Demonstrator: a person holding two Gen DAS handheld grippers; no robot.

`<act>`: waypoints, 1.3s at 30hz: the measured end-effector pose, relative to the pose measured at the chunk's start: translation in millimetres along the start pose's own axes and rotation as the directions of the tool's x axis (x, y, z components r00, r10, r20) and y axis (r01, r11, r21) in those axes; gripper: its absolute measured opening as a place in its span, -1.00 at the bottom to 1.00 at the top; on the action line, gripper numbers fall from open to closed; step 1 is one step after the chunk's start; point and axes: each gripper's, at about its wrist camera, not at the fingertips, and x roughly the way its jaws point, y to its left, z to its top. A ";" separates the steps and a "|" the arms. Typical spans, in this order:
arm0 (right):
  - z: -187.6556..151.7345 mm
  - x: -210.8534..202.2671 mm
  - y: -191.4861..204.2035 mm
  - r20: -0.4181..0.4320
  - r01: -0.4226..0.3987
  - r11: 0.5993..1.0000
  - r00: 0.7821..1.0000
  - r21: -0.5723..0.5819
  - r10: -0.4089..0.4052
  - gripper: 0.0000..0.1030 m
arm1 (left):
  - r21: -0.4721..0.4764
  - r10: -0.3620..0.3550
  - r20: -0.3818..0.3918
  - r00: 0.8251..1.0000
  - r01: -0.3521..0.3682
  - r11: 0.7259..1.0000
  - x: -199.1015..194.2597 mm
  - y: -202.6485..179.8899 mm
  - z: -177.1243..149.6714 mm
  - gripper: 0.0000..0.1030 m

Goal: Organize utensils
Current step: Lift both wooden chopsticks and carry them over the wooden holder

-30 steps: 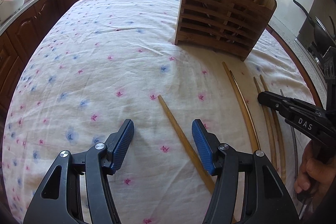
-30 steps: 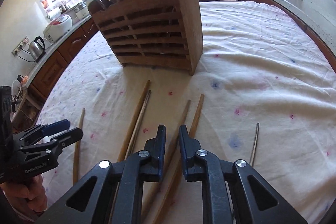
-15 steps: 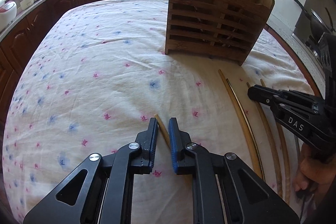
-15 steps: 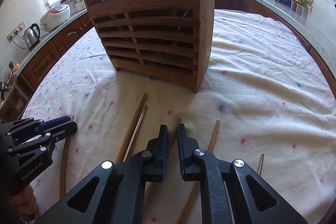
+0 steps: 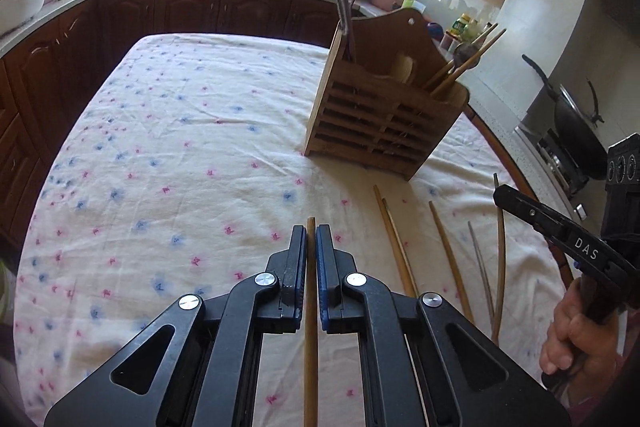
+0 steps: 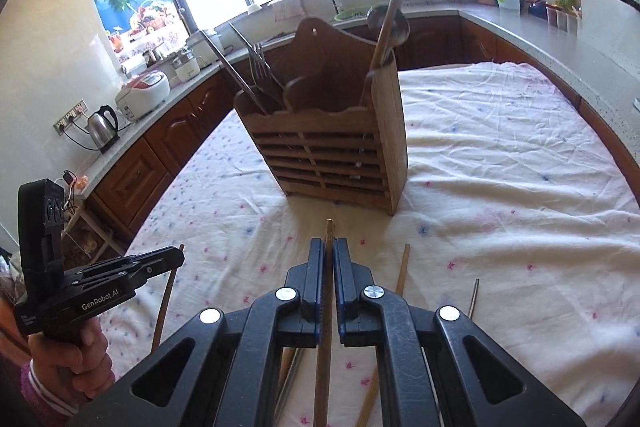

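**Both jaws closed on a chopstick each, holder ahead**

The left gripper has its jaws drawn in to a narrow slot, and a wooden chopstick runs straight through that slot, pinched between the blue pads, its tip poking just past the fingertips. Seen from the right wrist view, this gripper sits off the tabletop with the chopstick slanting down from it.

The right gripper is in the same state: jaws nearly together, clamped on a second chopstick whose end stands a little beyond the pads. In the left wrist view the right gripper appears at the right edge, with a thin stick end showing at its tip.

The wooden utensil holder stands upright on the flowered tablecloth ahead of both grippers, well apart from them. Forks stand in its left compartment, and a ladle and chopsticks in its right one.

More loose chopsticks lie flat on the cloth between the two grippers, near the holder's front.
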 end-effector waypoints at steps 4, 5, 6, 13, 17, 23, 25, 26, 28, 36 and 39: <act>9.2 -28.6 5.5 0.064 -0.015 1.000 0.998 -0.002 0.015 -0.91 | 0.015 -0.028 0.061 0.998 0.027 1.000 -29.3 -7.4 10.4 -0.92; 11.8 -35.5 6.9 0.081 -0.018 1.000 0.997 -0.004 0.018 -0.91 | 0.019 -0.034 0.077 0.996 0.032 0.999 -36.4 -9.7 12.6 -0.92; 14.1 -42.1 8.6 0.098 -0.021 1.000 0.995 -0.006 0.022 -0.91 | 0.024 -0.040 0.093 0.995 0.038 0.999 -43.6 -11.6 14.3 -0.92; 30.4 -82.9 15.2 0.209 -0.038 0.999 0.977 -0.022 0.042 -0.91 | 0.051 -0.071 0.170 0.983 0.064 0.997 -77.1 -23.1 27.8 -0.92; 41.0 -97.3 16.5 0.256 -0.038 0.999 0.966 -0.031 0.045 -0.91 | 0.061 -0.072 0.188 0.979 0.062 0.996 -84.4 -25.9 32.8 -0.92; 52.8 -104.5 14.1 0.293 -0.032 0.999 0.955 -0.029 0.039 -0.91 | 0.069 -0.064 0.218 0.974 0.051 0.996 -90.2 -28.2 41.8 -0.92; 55.4 -105.0 12.8 0.298 -0.030 0.999 0.954 -0.029 0.037 -0.91 | 0.071 -0.063 0.228 0.972 0.048 0.996 -91.7 -28.5 45.1 -0.92; 55.8 -105.5 12.8 0.298 -0.029 0.999 0.954 -0.029 0.037 -0.91 | 0.072 -0.063 0.232 0.971 0.047 0.996 -92.4 -28.6 46.9 -0.92; 57.6 -104.6 11.6 0.301 -0.031 0.999 0.953 -0.027 0.037 -0.91 | 0.072 -0.062 0.240 0.969 0.046 0.996 -93.7 -28.3 50.1 -0.92; 67.2 -104.9 9.3 0.319 -0.028 0.999 0.947 -0.029 0.036 -0.91 | 0.069 -0.064 0.293 0.954 0.046 0.997 -102.0 -30.7 69.9 -0.92; 74.9 -106.7 10.2 0.335 -0.023 0.999 0.942 -0.031 0.033 -0.91 | 0.074 -0.066 0.324 0.944 0.044 0.996 -106.3 -34.2 82.3 -0.92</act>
